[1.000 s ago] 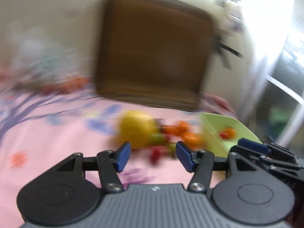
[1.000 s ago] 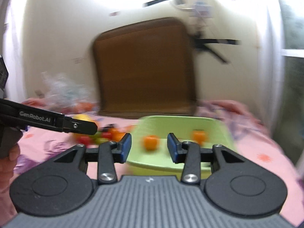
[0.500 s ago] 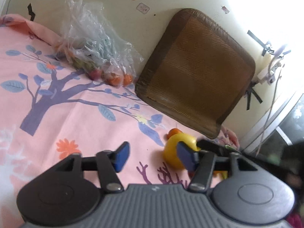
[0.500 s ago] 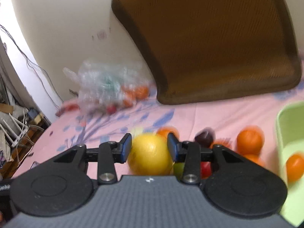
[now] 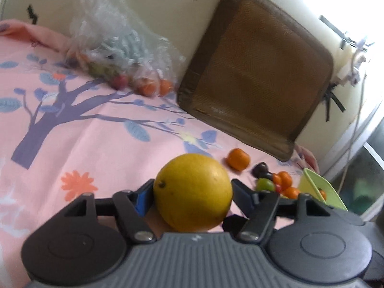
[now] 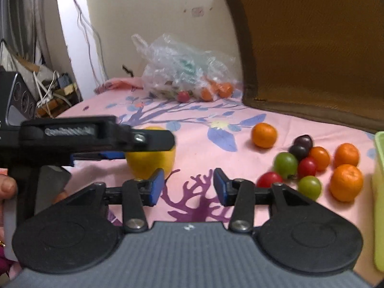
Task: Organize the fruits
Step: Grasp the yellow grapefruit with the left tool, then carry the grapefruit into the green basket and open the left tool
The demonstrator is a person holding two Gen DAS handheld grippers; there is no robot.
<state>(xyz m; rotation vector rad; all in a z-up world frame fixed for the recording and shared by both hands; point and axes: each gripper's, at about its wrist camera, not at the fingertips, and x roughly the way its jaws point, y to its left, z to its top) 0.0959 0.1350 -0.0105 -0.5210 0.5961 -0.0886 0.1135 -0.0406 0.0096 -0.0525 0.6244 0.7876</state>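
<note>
Both wrist cameras look low across the bed [image 5: 100, 148] (left perhaps nearer), sharing the yellow fruit [image 5: 193, 193].

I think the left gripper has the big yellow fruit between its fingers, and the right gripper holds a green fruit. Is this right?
Not fully. The left gripper does have the big yellow fruit between its fingers, but the right gripper holds nothing: the right wrist view shows only the pink sheet between its open fingers. The green fruit lies apart from it.
</note>
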